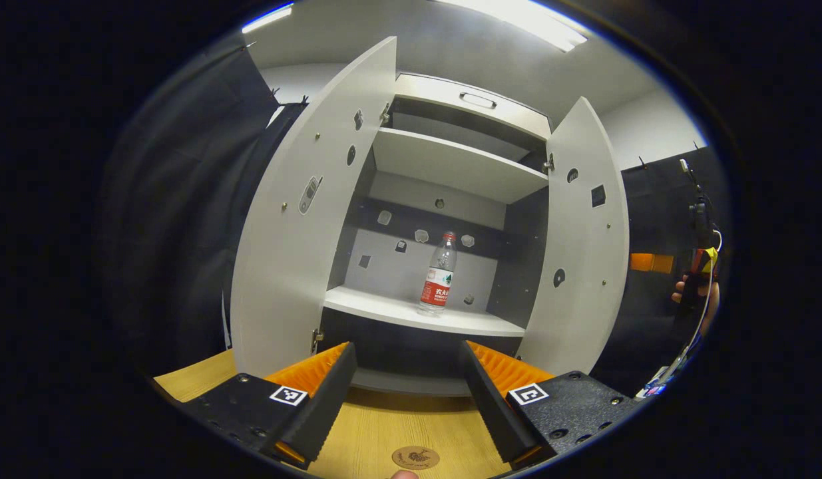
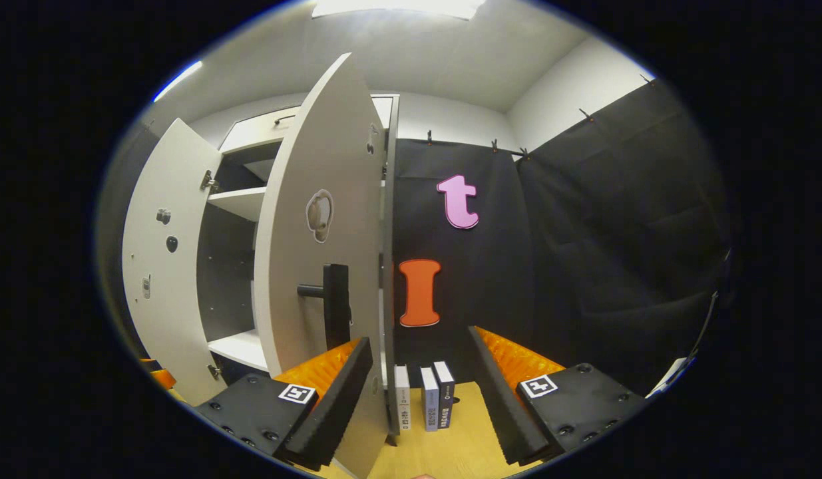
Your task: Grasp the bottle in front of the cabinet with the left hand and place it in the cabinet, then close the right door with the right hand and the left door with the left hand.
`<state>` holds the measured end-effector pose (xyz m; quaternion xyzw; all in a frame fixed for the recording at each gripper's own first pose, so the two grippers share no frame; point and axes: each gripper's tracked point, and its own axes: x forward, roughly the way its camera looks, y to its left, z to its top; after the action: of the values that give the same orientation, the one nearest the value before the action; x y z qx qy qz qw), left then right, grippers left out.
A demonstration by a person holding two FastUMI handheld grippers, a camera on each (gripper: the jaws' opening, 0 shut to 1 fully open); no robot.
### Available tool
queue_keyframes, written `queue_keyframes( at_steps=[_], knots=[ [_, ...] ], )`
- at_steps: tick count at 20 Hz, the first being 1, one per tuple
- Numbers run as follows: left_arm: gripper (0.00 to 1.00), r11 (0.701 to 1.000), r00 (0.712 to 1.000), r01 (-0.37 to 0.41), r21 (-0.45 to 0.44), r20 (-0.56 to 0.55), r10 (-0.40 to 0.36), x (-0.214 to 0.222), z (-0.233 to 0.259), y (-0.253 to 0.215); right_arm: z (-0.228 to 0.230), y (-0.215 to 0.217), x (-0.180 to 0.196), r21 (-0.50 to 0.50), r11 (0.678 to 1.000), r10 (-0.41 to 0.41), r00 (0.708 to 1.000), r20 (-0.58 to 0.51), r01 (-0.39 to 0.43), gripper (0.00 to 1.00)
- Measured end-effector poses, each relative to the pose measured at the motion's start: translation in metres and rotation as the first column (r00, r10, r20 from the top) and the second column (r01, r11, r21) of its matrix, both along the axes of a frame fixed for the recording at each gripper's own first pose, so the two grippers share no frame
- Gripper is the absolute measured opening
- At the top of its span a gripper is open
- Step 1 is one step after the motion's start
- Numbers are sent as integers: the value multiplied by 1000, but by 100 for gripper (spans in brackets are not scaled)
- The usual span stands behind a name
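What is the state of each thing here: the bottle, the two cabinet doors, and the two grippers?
bottle: upright on the cabinet shelf, cap on.
left door: wide open.
right door: wide open.
left gripper: open, holding nothing.
right gripper: open, holding nothing, next to the right door's edge.

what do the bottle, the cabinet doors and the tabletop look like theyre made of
Bottle: clear plastic by the look, see-through body with a red cap and a printed label.
Cabinet doors: probably laminated board, matte pale grey, flat, with hinge hardware and small fittings set in; the right door carries a dark bar handle.
Tabletop: wood or wood-look laminate, light yellow with visible grain.
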<state>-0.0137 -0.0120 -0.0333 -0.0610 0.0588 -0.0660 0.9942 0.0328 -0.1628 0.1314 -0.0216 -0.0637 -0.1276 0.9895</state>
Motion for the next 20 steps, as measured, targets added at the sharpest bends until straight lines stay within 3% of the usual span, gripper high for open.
queue_keyframes(
  at_steps=[7,12,18,20],
  knots=[
    [95,999,999,-41,10,-5,42,-2,0,14,-2,49,21,-13,993,115,993,7,-115,95],
    [95,996,997,-81,36,6,81,-5,4,31,-1,67,35,-28,988,153,988,3,-153,96],
    [95,990,991,-131,43,14,131,-10,11,48,-11,109,49,32,961,275,961,-19,-275,96],
    [95,988,988,-150,29,28,149,-11,18,53,-16,115,55,28,960,280,959,-33,-279,95]
  ],
)
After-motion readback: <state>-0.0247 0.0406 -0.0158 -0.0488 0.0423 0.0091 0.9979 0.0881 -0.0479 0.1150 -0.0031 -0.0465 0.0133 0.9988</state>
